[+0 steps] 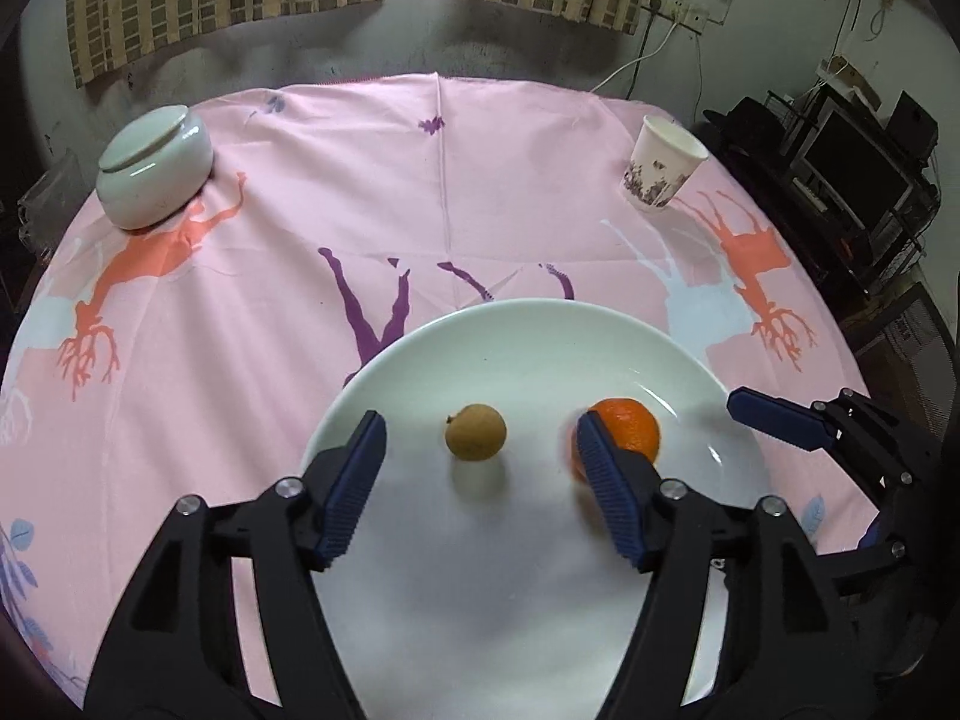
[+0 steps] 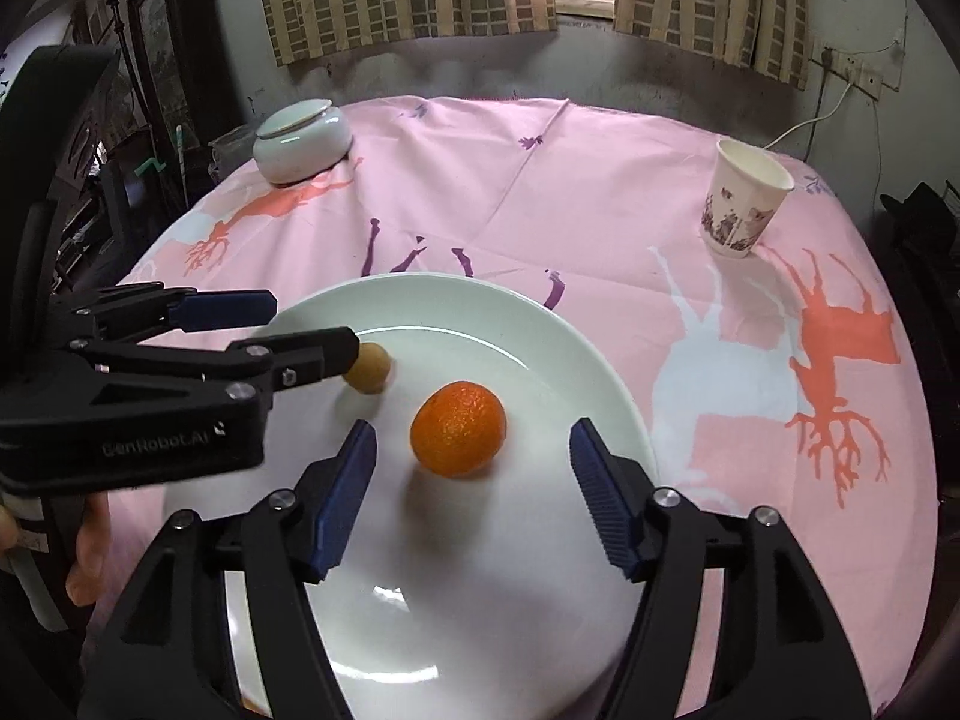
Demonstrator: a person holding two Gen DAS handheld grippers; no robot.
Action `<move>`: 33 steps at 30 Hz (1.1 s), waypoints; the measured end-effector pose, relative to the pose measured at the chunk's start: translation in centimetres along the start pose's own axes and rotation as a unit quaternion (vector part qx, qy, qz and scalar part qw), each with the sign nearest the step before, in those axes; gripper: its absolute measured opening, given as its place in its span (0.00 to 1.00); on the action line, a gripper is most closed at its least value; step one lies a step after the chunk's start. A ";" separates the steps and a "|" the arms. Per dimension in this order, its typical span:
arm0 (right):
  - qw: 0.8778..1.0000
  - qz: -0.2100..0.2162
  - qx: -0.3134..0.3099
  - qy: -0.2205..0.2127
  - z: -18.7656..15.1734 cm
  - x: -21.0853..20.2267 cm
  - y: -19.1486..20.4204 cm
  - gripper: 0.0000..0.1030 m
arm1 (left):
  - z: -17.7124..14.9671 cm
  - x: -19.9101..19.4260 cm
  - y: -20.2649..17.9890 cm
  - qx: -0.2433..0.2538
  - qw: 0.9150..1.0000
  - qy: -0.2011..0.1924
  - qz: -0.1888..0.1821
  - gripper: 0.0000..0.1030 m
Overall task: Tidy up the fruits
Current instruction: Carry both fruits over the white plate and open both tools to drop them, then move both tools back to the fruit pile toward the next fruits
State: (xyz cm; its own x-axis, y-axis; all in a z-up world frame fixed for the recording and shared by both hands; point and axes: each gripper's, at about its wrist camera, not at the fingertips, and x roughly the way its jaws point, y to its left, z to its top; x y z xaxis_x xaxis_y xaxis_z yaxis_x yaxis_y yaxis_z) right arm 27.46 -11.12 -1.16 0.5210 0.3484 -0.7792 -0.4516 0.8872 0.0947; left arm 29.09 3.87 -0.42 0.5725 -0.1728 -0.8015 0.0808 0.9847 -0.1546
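A white plate [image 1: 600, 330] lies on the pink tablecloth and holds a small brown fruit [image 1: 475, 430] and an orange [image 1: 630, 429]. My left gripper [image 1: 480, 474] is open above the plate, with the brown fruit between its fingertips and apart from both. Its right finger partly hides the orange. In the right wrist view the orange [image 2: 458, 437] lies between the fingertips of my open right gripper [image 2: 471, 480], and touches neither. The brown fruit [image 2: 372, 375] sits behind the left gripper [image 2: 312, 330] there, on the plate [image 2: 540, 324]. The right gripper's finger [image 1: 774, 417] shows at the right of the left wrist view.
A lidded white ceramic jar [image 1: 156, 165] stands at the far left of the table, and a patterned paper cup [image 1: 663, 165] at the far right. The table edge curves round on both sides. A dark shelf with electronics [image 1: 852, 174] stands off to the right.
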 end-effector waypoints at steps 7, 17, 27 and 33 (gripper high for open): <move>1.000 0.018 -0.011 -0.015 -8.5 -10.5 3.7 0.68 | -8.5 -10.5 -0.6 0.030 0.998 -0.062 0.005 0.89; 0.996 -0.006 0.088 -0.014 -20.7 -14.8 3.9 0.68 | -22.0 -14.1 1.1 -0.012 0.997 -0.074 0.021 0.91; 0.999 0.016 0.030 0.032 -21.7 -13.0 7.1 0.31 | -23.4 -15.2 2.8 -0.028 0.996 -0.069 0.049 0.91; 0.997 -0.030 -0.005 0.069 -21.6 -10.8 7.6 0.33 | -23.7 -15.5 3.2 -0.027 0.996 -0.069 0.051 0.91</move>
State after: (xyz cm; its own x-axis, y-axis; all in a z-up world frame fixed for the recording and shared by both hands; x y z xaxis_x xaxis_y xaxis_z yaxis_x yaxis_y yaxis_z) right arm 2.77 -14.70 -5.36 0.4435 0.2493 -0.8609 -0.4294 0.9022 0.0400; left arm 1.14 9.12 -2.15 0.6824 -0.0624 -0.7283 -0.0260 0.9936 -0.1095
